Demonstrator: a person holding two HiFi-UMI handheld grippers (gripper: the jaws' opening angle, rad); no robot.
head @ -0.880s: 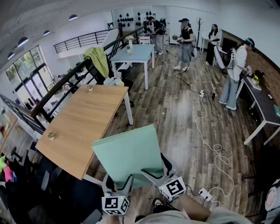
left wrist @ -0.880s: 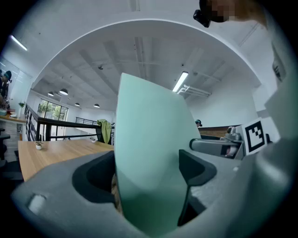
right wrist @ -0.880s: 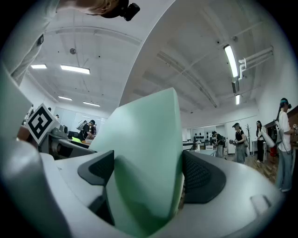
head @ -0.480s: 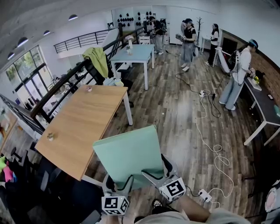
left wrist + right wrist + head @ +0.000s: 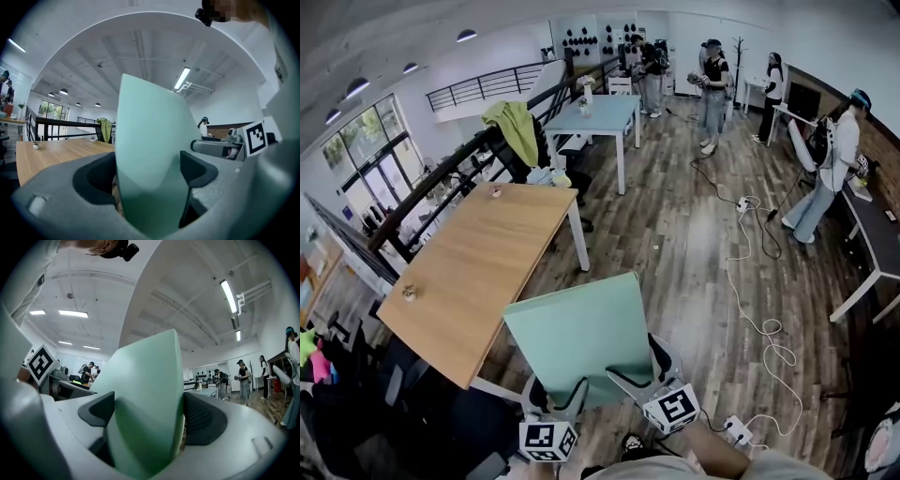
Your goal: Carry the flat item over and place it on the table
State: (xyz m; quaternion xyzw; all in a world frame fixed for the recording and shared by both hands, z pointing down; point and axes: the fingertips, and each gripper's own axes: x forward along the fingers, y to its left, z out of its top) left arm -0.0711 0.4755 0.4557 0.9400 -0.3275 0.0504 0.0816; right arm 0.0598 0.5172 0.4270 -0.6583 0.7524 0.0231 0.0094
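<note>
A pale green flat board [image 5: 581, 342] hangs in the air above the wooden floor, tilted, just right of the long wooden table [image 5: 478, 272]. My left gripper [image 5: 555, 398] is shut on the board's near edge, and my right gripper [image 5: 642, 370] is shut on that edge further right. In the left gripper view the board [image 5: 150, 159] stands edge-on between the dark pads [image 5: 199, 171] of the left gripper [image 5: 147, 171]. In the right gripper view the board [image 5: 145, 394] fills the gap of the right gripper [image 5: 149, 416]. The table's near corner lies just left of the board.
Two small objects [image 5: 410, 292] [image 5: 494, 190] sit on the wooden table. A light blue table [image 5: 595, 117] stands beyond it. A green cloth [image 5: 516, 127] hangs on the railing. Cables [image 5: 759, 328] and a power strip [image 5: 736, 431] lie on the floor at right. Several people stand at the back.
The board stays gripped by both grippers in the same pose. The room has shifted slightly right in the head view, and the people at the back have moved.
</note>
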